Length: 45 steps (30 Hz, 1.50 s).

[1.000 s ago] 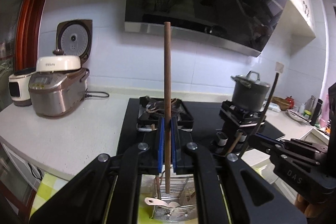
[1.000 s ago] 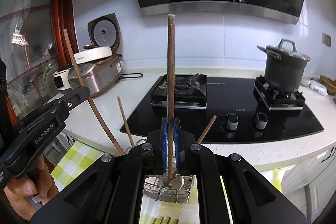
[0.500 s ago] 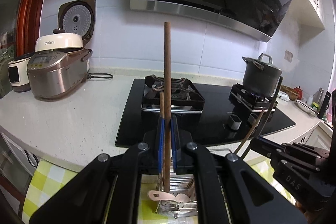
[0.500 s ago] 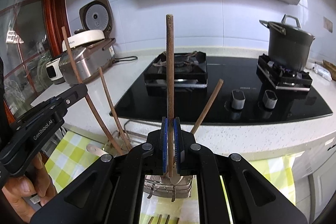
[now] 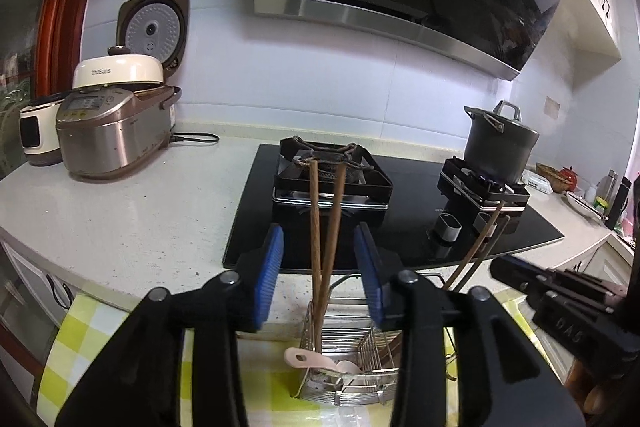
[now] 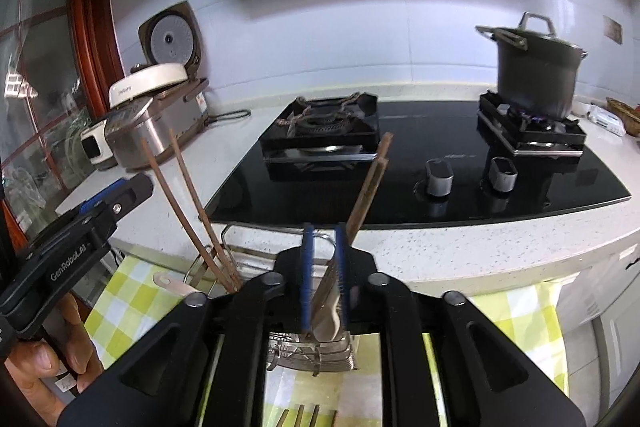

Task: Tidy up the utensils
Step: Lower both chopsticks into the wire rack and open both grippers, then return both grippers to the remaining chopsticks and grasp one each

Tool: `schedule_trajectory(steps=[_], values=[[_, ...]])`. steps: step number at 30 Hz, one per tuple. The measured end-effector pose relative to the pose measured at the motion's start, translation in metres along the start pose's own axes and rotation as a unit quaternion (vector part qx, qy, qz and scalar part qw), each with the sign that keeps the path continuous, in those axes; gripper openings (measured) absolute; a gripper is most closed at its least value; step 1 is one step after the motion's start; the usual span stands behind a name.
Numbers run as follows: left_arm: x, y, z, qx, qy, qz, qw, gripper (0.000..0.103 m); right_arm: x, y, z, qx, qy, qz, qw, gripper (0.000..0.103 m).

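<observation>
Chopsticks racked in the wire utensil basket (image 5: 348,375); both grippers released.

Left to right, relative to the basket: the left gripper (image 5: 322,273) stands spread wide, gripping nothing, with one chopstick pair (image 5: 326,223) upright in the basket's left compartment, long axes near vertical, tips down, tops crossing slightly toward the stove (image 5: 332,171). The right gripper (image 6: 323,275) is parted narrowly and empty; a second pair (image 6: 370,183) in the basket's right end leans up and right. A pale spoon (image 5: 308,359) lies across the basket. Judged mostly done; more sticks (image 6: 304,415) lie before the basket, apparently still unsorted.
</observation>
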State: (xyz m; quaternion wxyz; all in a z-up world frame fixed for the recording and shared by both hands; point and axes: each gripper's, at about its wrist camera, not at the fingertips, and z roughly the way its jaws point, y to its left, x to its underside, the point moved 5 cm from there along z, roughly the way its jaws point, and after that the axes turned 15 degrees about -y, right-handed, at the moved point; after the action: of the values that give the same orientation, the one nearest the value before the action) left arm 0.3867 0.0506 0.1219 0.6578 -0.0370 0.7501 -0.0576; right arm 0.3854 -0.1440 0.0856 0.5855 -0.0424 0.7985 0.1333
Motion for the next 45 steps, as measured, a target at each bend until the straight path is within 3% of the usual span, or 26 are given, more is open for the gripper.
schedule_trajectory(steps=[1, 2, 3, 7, 12, 16, 20, 25, 27, 36, 41, 45], values=[[-0.002, 0.002, -0.005, -0.002, -0.004, -0.003, 1.0000, 0.044, -0.001, -0.002, -0.005, 0.003, -0.006, 0.001, 1.000, 0.032], [-0.003, 0.004, -0.011, -0.006, -0.011, -0.007, 0.9999, 0.048, -0.003, -0.004, -0.010, 0.007, -0.015, 0.002, 1.000, 0.048], [-0.005, 0.007, -0.018, -0.011, -0.017, -0.012, 0.9997, 0.052, -0.005, -0.007, -0.019, 0.014, -0.029, 0.001, 0.999, 0.057], [-0.004, 0.016, -0.050, -0.030, -0.034, -0.020, 0.9988, 0.063, 0.001, -0.018, -0.046, 0.035, -0.052, -0.004, 0.998, 0.069], [0.011, 0.019, -0.090, -0.035, -0.026, -0.028, 0.9987, 0.074, 0.034, -0.031, -0.073, 0.052, -0.042, -0.008, 0.998, 0.081], [0.046, 0.014, -0.115, -0.022, 0.009, -0.008, 0.9997, 0.076, 0.078, -0.041, -0.091, 0.066, -0.012, -0.001, 0.998, 0.082], [0.101, 0.012, -0.132, -0.006, 0.080, -0.018, 0.9966, 0.075, 0.131, -0.057, -0.104, 0.094, 0.030, 0.024, 0.995, 0.082], [0.169, 0.000, -0.146, 0.019, 0.177, -0.003, 0.9839, 0.073, 0.184, -0.071, -0.114, 0.108, 0.076, 0.029, 0.991, 0.082], [0.186, -0.008, -0.148, 0.030, 0.203, 0.008, 0.9786, 0.066, 0.198, -0.074, -0.117, 0.107, 0.091, 0.032, 0.990, 0.082], [0.232, -0.044, -0.129, 0.064, 0.279, 0.043, 0.9572, 0.049, 0.221, -0.086, -0.115, 0.109, 0.139, 0.039, 0.984, 0.082], [0.246, -0.054, -0.120, 0.064, 0.300, 0.061, 0.9497, 0.038, 0.221, -0.085, -0.114, 0.111, 0.146, 0.016, 0.983, 0.082], [0.250, -0.061, -0.117, 0.067, 0.305, 0.073, 0.9472, 0.038, 0.222, -0.085, -0.112, 0.109, 0.152, 0.018, 0.982, 0.082]])
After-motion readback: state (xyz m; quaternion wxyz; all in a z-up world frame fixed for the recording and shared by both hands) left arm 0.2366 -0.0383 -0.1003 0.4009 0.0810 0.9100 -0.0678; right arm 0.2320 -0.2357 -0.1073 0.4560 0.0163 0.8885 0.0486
